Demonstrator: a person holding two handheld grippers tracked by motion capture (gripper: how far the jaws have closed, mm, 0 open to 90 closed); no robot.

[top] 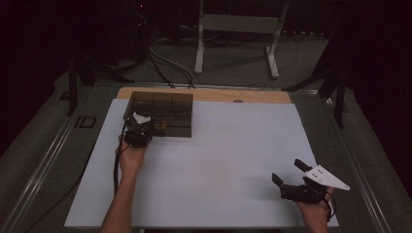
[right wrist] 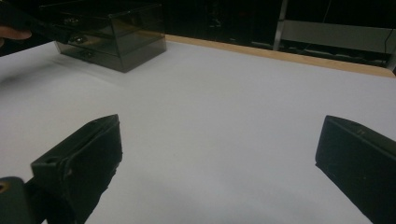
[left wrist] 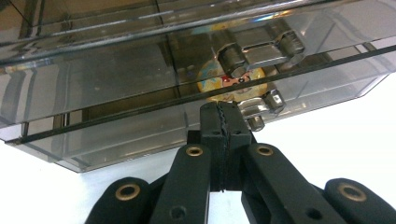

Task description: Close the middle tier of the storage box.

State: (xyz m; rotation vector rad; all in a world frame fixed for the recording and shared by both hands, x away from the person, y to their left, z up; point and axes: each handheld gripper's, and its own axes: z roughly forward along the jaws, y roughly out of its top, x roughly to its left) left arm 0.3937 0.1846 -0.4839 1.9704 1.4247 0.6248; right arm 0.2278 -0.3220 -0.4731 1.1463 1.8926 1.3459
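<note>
Smoked glossy clear-plastic drawer box (left wrist: 116, 88); shiny metal handles (left wrist: 261, 49); matt white tabletop (top: 233, 165); wood edge (top: 214, 95).

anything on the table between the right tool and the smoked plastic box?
Nothing. In the high view and the right gripper view, bare white table runs from the open right tool to the smoked plastic box.

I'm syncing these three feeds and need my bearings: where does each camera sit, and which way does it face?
High view: above the person's side, looking forward and down on the white table; both forearms, left gripper and right gripper show.
Left gripper view: rides the left gripper, facing the smoky clear box; its jaws are closed.
Right gripper view: rides the right gripper, facing across the table; its jaws are spread.
Shared: all three show the box.
</note>
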